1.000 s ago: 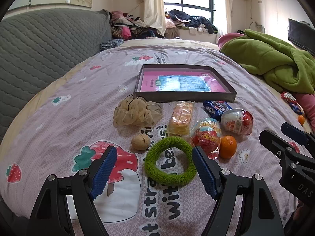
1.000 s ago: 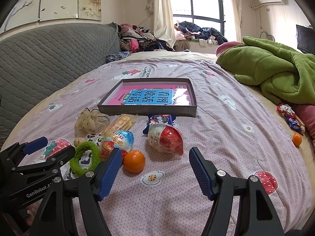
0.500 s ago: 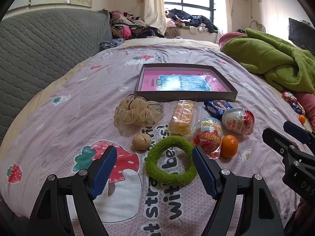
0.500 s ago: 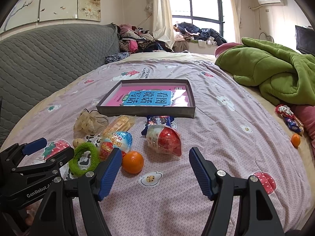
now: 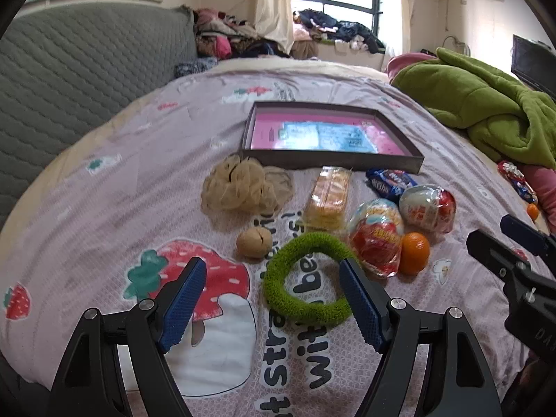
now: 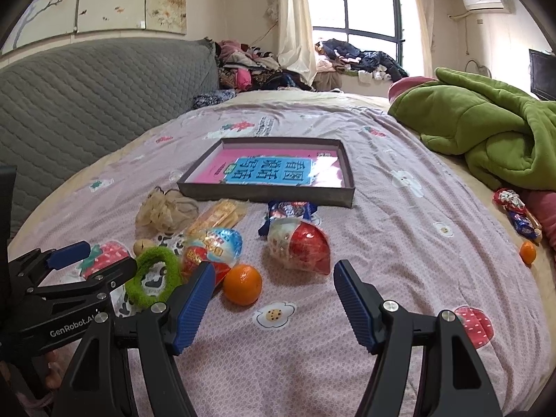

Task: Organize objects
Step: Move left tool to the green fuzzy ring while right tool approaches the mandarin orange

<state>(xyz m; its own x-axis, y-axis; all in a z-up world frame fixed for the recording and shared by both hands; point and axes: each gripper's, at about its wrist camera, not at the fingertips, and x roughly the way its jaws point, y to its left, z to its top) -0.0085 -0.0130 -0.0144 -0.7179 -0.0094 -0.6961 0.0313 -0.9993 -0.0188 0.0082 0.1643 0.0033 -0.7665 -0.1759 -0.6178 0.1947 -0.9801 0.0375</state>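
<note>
We look forward from both wrists, low over the bed (image 5: 104, 180), toward the window (image 6: 368, 10). Our left view sits close above the green ring (image 5: 305, 278); our right view, just beside it, shares the tray (image 6: 267, 191) and the scattered snacks.

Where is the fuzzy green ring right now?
The fuzzy green ring lies flat on the bedspread, just ahead of the open left gripper, with the walnut on its left and a wrapped toy egg on its right.
</note>
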